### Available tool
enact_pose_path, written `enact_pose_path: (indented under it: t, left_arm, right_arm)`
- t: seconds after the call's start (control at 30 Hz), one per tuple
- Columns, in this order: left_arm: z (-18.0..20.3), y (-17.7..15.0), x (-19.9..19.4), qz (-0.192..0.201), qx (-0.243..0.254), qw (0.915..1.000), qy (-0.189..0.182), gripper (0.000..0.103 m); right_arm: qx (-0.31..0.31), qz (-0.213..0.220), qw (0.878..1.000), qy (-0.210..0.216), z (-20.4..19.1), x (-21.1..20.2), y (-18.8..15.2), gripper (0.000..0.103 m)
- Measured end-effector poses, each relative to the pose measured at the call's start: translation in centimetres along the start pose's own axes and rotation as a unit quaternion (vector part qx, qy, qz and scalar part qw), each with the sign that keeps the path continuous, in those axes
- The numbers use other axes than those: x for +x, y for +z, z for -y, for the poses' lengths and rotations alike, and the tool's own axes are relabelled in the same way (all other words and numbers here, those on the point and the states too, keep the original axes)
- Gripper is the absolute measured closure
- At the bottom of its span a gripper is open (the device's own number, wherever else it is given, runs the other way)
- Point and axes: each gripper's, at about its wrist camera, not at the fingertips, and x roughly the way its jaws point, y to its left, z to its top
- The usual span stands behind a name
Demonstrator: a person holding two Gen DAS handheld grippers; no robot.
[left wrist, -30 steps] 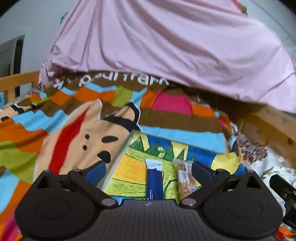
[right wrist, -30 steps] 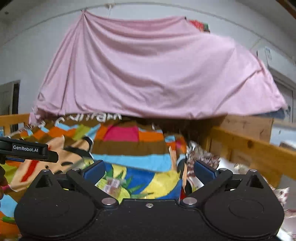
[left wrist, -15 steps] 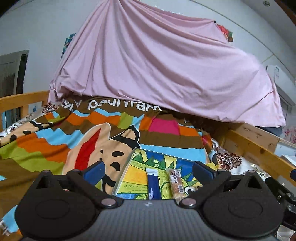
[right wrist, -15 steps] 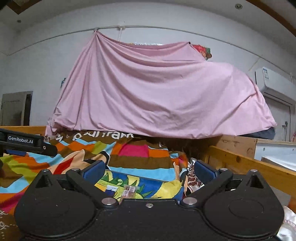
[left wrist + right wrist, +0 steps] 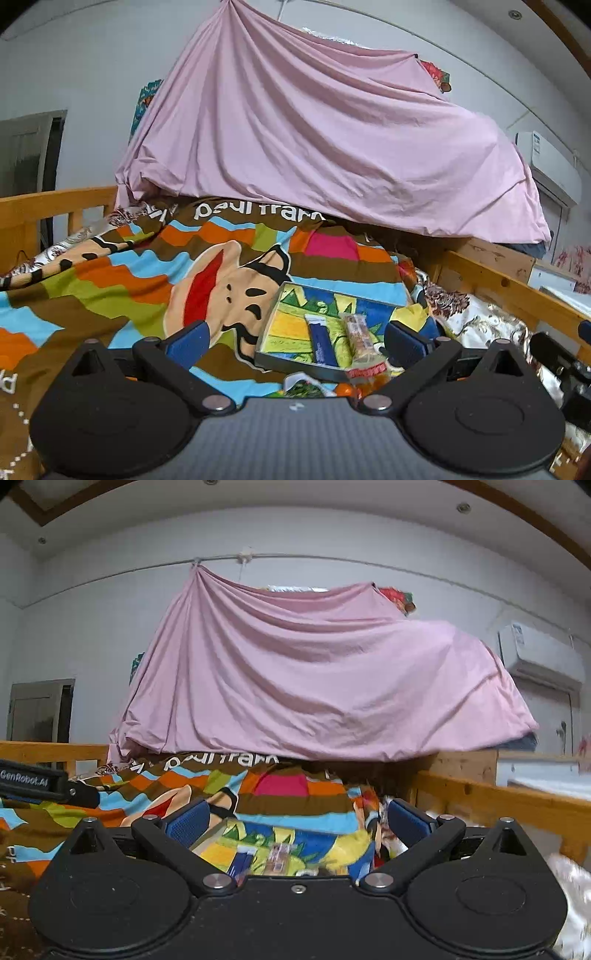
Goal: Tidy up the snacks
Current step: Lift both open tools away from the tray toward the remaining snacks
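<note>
Two snack bars — a blue bar (image 5: 320,341) and a clear-wrapped bar (image 5: 357,336) — lie side by side in the shallow tray (image 5: 295,363) on the striped blanket (image 5: 110,280). More wrapped snacks (image 5: 354,384) are seen just before its near rim. Both the left gripper (image 5: 295,341) and right gripper (image 5: 295,821) are held wide apart and empty — the next snack is best approached low, along its length.

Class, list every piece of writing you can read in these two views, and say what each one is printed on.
"paul frank", white letters with the end creased, on the striped blanket.
"GenRobot.AI", on the left gripper's black body, seen from the right wrist.
Print on the blue snack bar and the clear-wrapped snack bar: too small to read.
</note>
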Motion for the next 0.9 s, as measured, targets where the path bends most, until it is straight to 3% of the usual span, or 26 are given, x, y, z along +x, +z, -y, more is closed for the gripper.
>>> enact_pose_path:
  t: [0.23, 0.57, 0.9]
  left_arm:
    - [-1.8, -1.7, -1.4, -0.022, -0.002, 0.9998, -0.002, 0.0]
    - [-3.4, -3.5, -2.0, -0.051, -0.005, 0.9987, -0.006, 0.0]
    - [-3.7, -4.9, -1.3, -0.081, 0.007, 0.9967, -0.005, 0.0]
  right_arm:
    - [0.039, -0.056, 0.998, 0.008, 0.0, -0.9, -1.3, 0.001]
    - [0.012, -0.077, 0.997, 0.03, -1.9, -1.5, -2.2, 0.001]
    - [-0.003, -0.125, 0.991, 0.044, -3.1, -0.2, -3.2, 0.001]
